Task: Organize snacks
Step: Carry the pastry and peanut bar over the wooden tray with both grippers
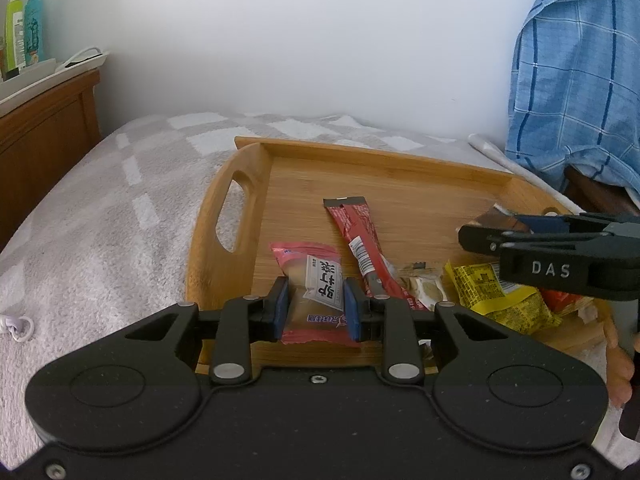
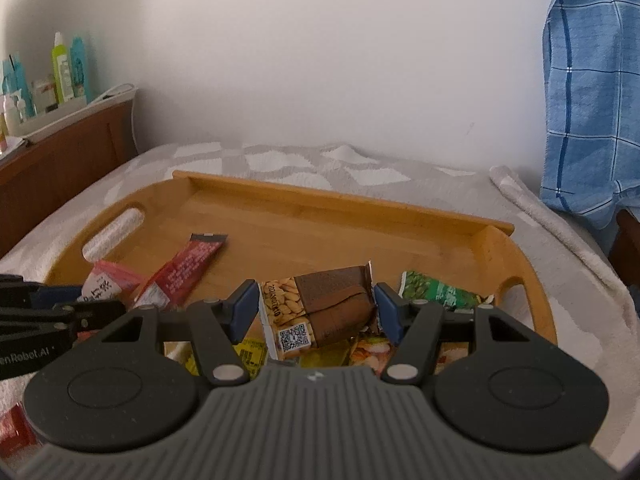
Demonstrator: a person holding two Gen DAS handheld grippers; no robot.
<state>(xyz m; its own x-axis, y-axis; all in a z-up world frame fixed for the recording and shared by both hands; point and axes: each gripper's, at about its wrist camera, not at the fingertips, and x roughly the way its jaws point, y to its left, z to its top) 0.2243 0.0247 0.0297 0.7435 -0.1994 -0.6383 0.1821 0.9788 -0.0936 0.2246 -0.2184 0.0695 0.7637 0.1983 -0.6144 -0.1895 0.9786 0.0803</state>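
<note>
Progress looks partial: most snacks you can see already sit on the wooden tray point(image 2: 344, 200), which rests on the bed point(image 1: 100, 208), but they lie in a loose heap near its front edge, not sorted.

Your left gripper point(image 1: 316, 304) has its blue pads pressed against both sides of the pink pastry pack point(image 1: 310, 280), so you hold it at the tray's front left. The pack's far end seems to touch the tray floor, though you cannot be sure from this view.

Your right gripper point(image 2: 316, 312) brackets the brown nut pack point(image 2: 320, 312). The left pad touches it; the right pad sits just beside its torn edge, so whether you really grip it is hard to tell. Judging by how it stands above the heap, it is probably held.

Beside the pink pack lies the long red stick point(image 1: 356, 236), angled toward the tray's middle. Next to that are a small beige pack point(image 1: 424, 286) and a yellow pack point(image 1: 500, 296), partly under the right gripper. A green pack point(image 2: 440, 292) lies toward the right handle.

The far half of the tray is bare wood, so there is room to lay things out. Something red point(image 2: 16, 428) shows at the lower left of the right view, seemingly off the tray; it may need collecting too.

Likely left to do: place both held packs, then straighten the heap.
</note>
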